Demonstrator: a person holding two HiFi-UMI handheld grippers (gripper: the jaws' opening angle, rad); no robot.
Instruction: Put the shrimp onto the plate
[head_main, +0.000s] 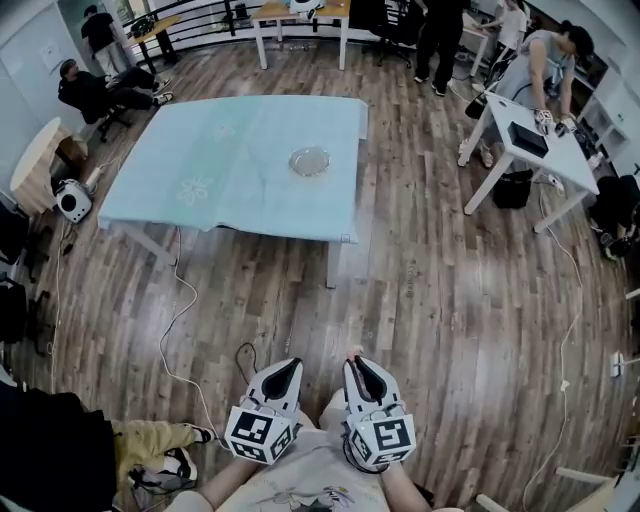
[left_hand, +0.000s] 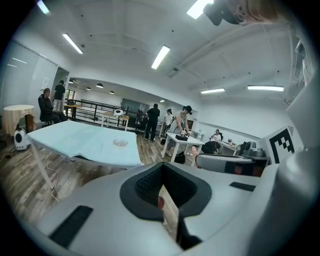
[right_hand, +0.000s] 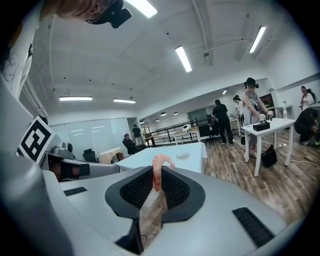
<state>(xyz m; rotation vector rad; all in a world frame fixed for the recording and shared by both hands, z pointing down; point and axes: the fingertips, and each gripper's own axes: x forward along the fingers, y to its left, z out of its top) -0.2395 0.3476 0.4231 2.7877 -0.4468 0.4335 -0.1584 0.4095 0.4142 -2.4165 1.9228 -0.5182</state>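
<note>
A pink shrimp (right_hand: 160, 170) stands up between the pads of my right gripper (right_hand: 158, 186), which is shut on it. In the head view the right gripper (head_main: 357, 366) and left gripper (head_main: 287, 372) are held side by side low over the wooden floor, well short of the table (head_main: 220, 160). A clear glass plate (head_main: 309, 161) lies on the table's light blue cloth toward its right side, and shows far ahead as the plate (left_hand: 120, 142) and the plate (right_hand: 183, 156). My left gripper (left_hand: 161, 175) is shut; a small red spot sits between its pads and I cannot tell what it is.
A cable (head_main: 180, 310) trails over the floor from the table toward me. A white desk (head_main: 530, 150) with a person working at it stands at the right. Other people sit or stand at the back left and the far back. A white appliance (head_main: 72, 200) rests by the table's left end.
</note>
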